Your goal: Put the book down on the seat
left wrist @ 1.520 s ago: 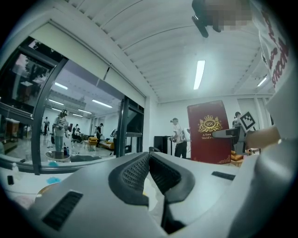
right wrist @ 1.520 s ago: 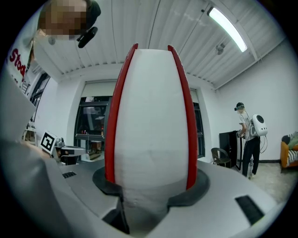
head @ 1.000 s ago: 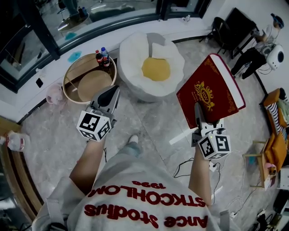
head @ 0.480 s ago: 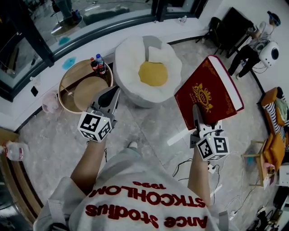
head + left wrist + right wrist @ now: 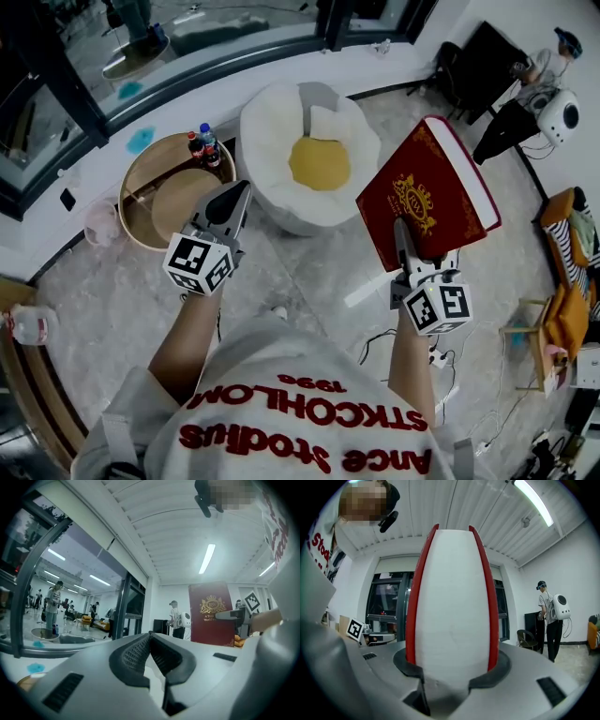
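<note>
Two bottles (image 5: 202,150) stand at the edge of a round wooden table (image 5: 173,204). Over by the wall, a person (image 5: 541,67) wears a white backpack (image 5: 562,111).

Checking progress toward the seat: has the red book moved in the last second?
Yes, slightly. In the head view the book, clamped in the right gripper, has drifted left, closer to the rim of the white seat.
</note>
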Demonstrator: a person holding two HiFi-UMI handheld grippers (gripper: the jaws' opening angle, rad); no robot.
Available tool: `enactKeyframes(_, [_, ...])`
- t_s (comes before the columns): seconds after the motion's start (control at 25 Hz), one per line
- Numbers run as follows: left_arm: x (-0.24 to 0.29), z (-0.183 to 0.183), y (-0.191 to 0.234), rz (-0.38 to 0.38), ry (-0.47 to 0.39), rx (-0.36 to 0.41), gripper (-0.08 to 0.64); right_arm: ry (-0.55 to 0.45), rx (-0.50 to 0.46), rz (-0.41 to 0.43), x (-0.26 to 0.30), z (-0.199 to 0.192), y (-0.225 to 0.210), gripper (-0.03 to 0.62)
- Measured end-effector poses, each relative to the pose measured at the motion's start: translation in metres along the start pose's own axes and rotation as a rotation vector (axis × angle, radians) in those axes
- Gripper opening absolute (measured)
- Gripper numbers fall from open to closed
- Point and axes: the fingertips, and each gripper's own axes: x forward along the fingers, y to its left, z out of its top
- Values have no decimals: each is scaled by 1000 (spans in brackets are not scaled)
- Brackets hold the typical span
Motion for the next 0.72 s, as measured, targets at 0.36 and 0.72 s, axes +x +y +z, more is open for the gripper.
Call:
enactKeyframes(0.36, [20,-7,19,-24,15,-10,15,-7,17,-19,26,0,-5,255])
enactKeyframes(0.72, [28,-10,27,-23,25,-15,15,-7,23,-12,42,0,-7,255])
